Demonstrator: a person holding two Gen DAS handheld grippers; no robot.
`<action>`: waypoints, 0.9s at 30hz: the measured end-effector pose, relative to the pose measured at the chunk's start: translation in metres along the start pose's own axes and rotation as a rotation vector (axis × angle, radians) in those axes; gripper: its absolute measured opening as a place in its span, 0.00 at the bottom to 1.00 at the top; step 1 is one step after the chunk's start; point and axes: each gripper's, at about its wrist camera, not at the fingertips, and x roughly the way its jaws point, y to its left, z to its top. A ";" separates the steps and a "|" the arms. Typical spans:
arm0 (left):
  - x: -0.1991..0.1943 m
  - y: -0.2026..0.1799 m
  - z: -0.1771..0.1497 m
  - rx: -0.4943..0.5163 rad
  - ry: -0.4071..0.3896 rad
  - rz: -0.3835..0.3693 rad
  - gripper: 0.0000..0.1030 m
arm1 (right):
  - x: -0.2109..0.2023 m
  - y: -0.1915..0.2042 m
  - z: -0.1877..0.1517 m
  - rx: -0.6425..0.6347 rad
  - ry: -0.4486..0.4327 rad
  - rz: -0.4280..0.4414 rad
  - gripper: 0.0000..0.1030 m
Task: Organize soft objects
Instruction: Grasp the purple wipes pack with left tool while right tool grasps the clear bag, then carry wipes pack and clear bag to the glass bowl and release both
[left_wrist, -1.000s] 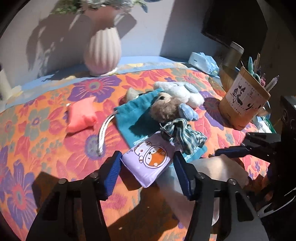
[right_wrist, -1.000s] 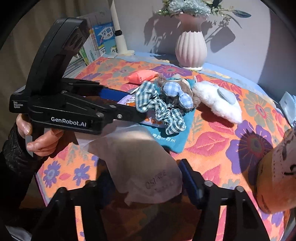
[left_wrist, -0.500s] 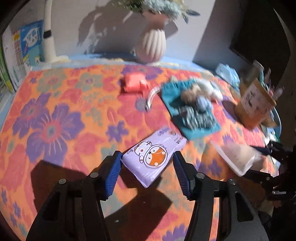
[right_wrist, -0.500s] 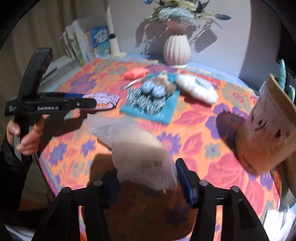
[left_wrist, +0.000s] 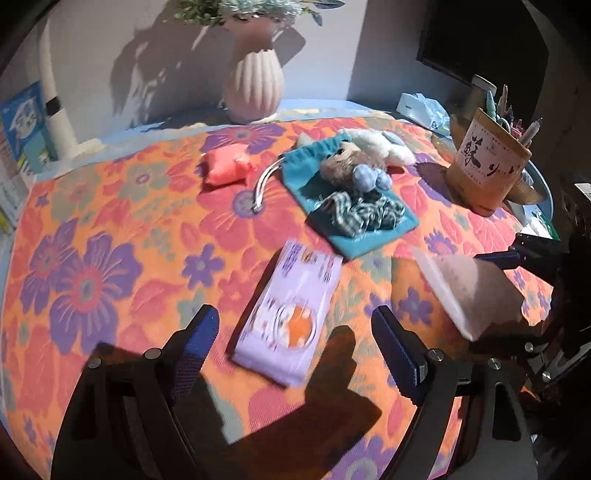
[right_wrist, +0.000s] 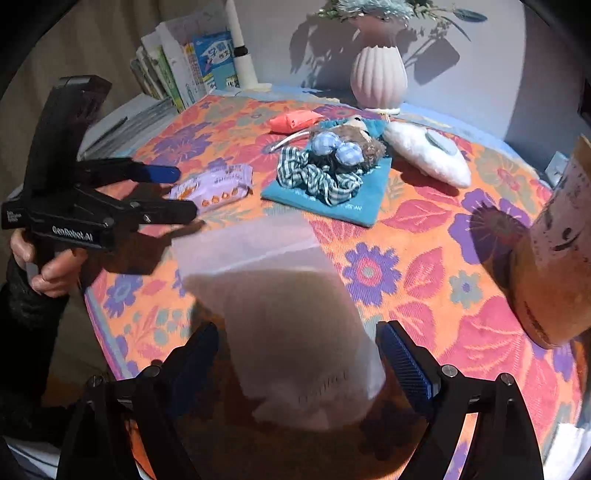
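Plainly, both grippers are letting go: the floral tablecloth (left_wrist: 110, 240) fills each view, and on it the task's soft things lie scattered. Near the frame's centre in the right wrist view, the translucent pouch (right_wrist: 291, 325) sits between the fingers of the right gripper (right_wrist: 297, 363), whose jaws are opening; the pads stand clear of its sides, so it is released, not clamped. In the left wrist view the lavender packet (left_wrist: 291, 314) lies low in the middle of the frame, between and just ahead of the fingers of the left gripper (left_wrist: 295, 345), whose jaws are also opening with no pad touching it. To finish this step well, I judge that each hand should let its jaws spread fully before lifting straight away, so no finger snags the thin film and drags the item askew. Higher in the frame, the teal drawstring bag (left_wrist: 354, 236) carries the checked scrunchie (left_wrist: 364, 214) and a small plush toy (left_wrist: 347, 166), well apart from both grippers. At upper left of them rests the coral pouch (left_wrist: 225, 166), smallest of the lot.
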 end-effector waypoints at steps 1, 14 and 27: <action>0.003 -0.001 0.001 0.003 0.002 0.000 0.81 | 0.001 -0.001 0.001 0.013 -0.006 0.016 0.89; 0.007 -0.005 -0.006 -0.016 -0.006 0.000 0.35 | -0.005 0.000 0.001 0.055 -0.055 0.096 0.48; -0.042 -0.064 -0.001 0.067 -0.145 -0.109 0.34 | -0.084 -0.007 -0.023 0.028 -0.184 -0.084 0.44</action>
